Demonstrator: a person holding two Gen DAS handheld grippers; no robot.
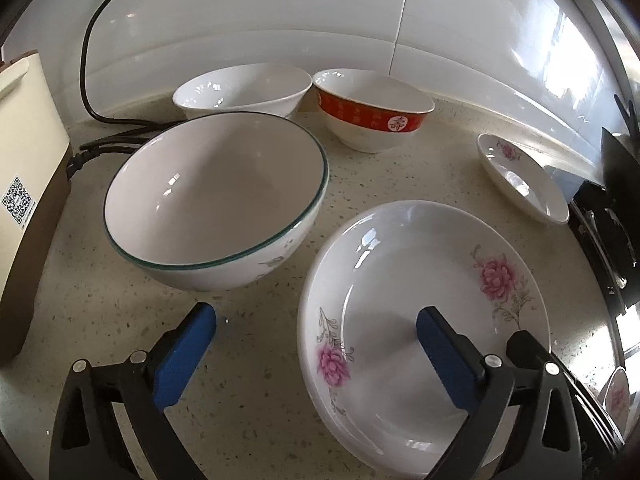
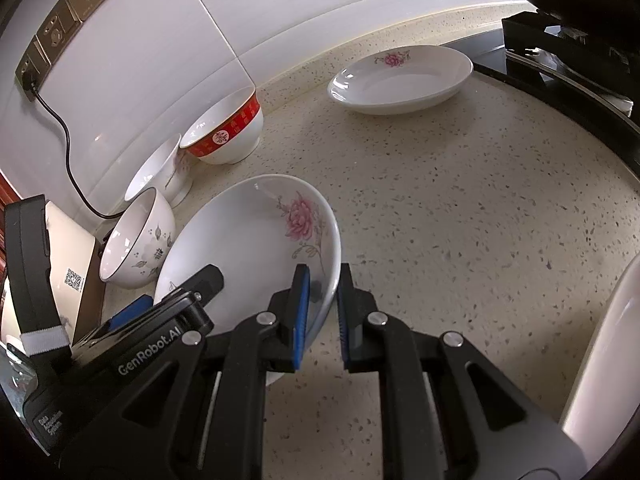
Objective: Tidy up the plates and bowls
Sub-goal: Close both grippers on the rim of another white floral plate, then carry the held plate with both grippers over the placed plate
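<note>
A white plate with pink flowers [image 1: 420, 276] [image 2: 256, 236] lies on the speckled counter. My right gripper [image 2: 322, 312] has its two fingers on either side of this plate's near rim, gripping it. My left gripper [image 1: 316, 344] is open, with its right finger [image 1: 444, 356] over the plate and nothing between the jaws. A large white bowl with a green rim [image 1: 216, 200] [image 2: 136, 240] stands to the plate's left. Behind are a plain white bowl [image 1: 244, 88] [image 2: 160, 172] and a red-banded bowl [image 1: 372, 108] [image 2: 224, 132]. A second flowered plate [image 1: 520, 176] [image 2: 400, 80] lies at the back right.
A cream appliance [image 1: 28, 168] with a QR label stands at the left, its black cable [image 1: 86, 60] running up the white tiled wall to sockets [image 2: 64, 28]. A black stove edge [image 1: 608, 216] [image 2: 568, 60] borders the counter on the right. A white object [image 2: 604, 352] stands near right.
</note>
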